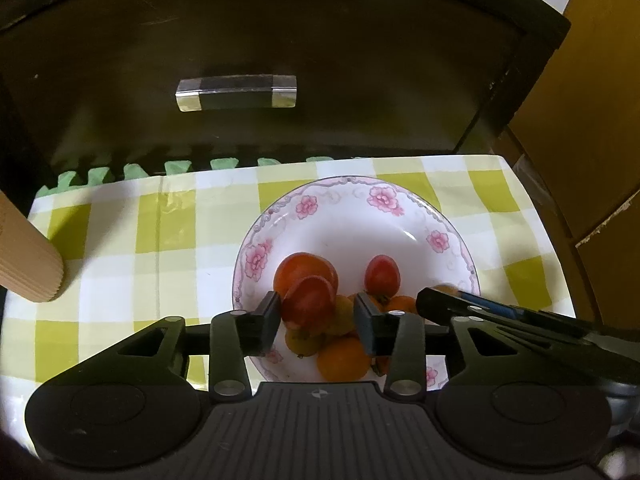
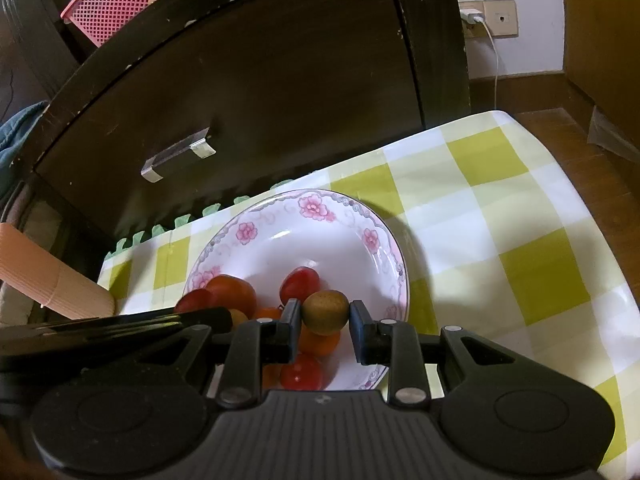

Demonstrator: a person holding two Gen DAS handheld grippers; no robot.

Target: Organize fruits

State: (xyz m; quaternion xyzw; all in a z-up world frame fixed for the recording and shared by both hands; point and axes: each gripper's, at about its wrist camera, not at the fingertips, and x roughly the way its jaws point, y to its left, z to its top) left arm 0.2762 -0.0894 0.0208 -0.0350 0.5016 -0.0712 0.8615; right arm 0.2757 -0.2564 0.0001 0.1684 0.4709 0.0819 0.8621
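Left gripper [image 1: 316,320]: jaws parted, a red fruit [image 1: 310,300] between them, pads not pressing it.
Right gripper [image 2: 323,326]: clamped on a brown-green fruit [image 2: 325,311] above the plate.
Fruits: piled at the near side of the flowered plate [image 1: 384,200].
Plate: on the checked tablecloth [image 1: 120,248], near its far edge.
Beyond: dark drawer front [image 1: 280,40].
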